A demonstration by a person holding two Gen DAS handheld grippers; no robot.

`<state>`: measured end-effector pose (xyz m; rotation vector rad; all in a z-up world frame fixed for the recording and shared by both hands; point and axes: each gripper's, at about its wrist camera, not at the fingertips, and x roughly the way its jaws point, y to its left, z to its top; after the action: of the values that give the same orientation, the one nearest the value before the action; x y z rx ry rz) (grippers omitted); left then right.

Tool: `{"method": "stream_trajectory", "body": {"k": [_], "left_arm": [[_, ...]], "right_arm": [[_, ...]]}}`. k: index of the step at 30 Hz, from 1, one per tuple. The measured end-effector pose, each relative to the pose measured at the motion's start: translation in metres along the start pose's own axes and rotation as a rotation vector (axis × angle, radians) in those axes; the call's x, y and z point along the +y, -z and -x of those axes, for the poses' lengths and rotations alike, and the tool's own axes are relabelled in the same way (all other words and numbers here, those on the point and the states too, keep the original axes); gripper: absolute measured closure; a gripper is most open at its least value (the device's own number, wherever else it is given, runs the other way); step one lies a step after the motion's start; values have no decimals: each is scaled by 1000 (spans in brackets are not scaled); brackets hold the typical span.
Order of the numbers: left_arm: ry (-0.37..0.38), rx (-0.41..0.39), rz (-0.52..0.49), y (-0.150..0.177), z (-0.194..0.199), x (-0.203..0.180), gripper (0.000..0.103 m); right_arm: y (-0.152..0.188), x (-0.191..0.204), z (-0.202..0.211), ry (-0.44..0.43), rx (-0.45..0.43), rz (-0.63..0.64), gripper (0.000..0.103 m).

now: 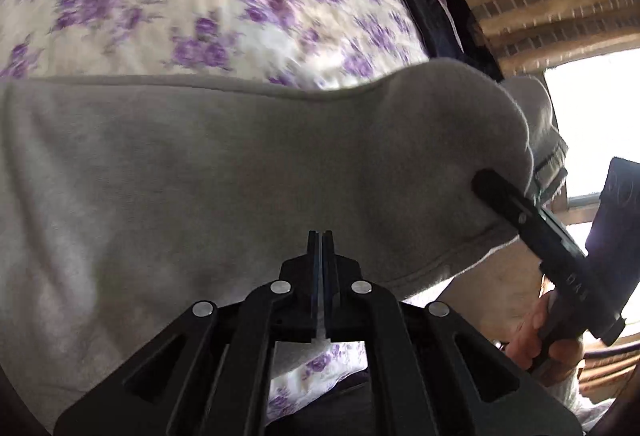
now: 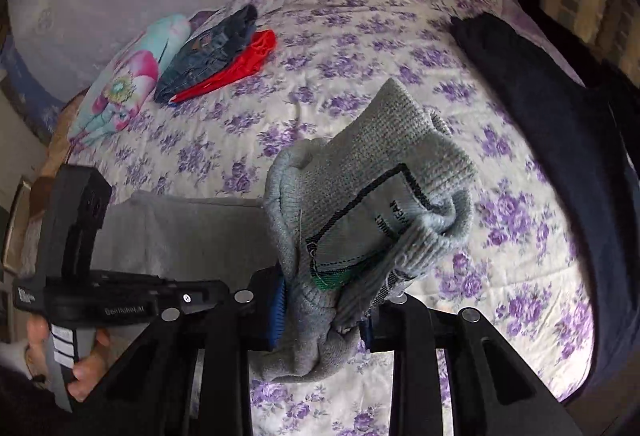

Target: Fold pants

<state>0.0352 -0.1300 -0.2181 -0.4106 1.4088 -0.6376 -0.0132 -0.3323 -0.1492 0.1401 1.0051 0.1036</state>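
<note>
Grey sweatpants (image 1: pixel 208 172) held up over the purple-flowered bedspread (image 1: pixel 168 4), spread between both grippers. Left gripper (image 1: pixel 321 236) with fingers pressed together on the lower edge of the fabric. Right gripper (image 2: pixel 322 310) with blue-padded fingers (image 2: pixel 278 310) clamped on the bunched ribbed waistband (image 2: pixel 360 204), inner label showing. In the right wrist view, folded jeans (image 2: pixel 208 52) lying on a red garment (image 2: pixel 240 70) near a floral pillow (image 2: pixel 120 88) at the far side of the bed; dark navy cloth (image 2: pixel 560 140) along the bed's right edge
</note>
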Motion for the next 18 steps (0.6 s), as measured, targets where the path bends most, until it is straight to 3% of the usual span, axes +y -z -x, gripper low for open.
{"method": "stream_trajectory", "body": {"k": [4, 8, 11, 13, 18], "left_arm": [[-126, -154, 162, 4, 68, 74, 102], [-220, -196, 314, 23, 101, 145, 102], [-214, -218, 393, 36, 106, 181, 102], [-190, -228, 397, 39, 101, 189, 102], [-181, -238, 404, 36, 96, 191, 102]], "right_arm": [[-7, 75, -10, 72, 43, 329, 74], [1, 138, -55, 25, 122, 482, 74], [20, 179, -93, -19, 174, 583, 73], [32, 195, -111, -2, 191, 651, 69], [41, 207, -106, 17, 196, 731, 56]]}}
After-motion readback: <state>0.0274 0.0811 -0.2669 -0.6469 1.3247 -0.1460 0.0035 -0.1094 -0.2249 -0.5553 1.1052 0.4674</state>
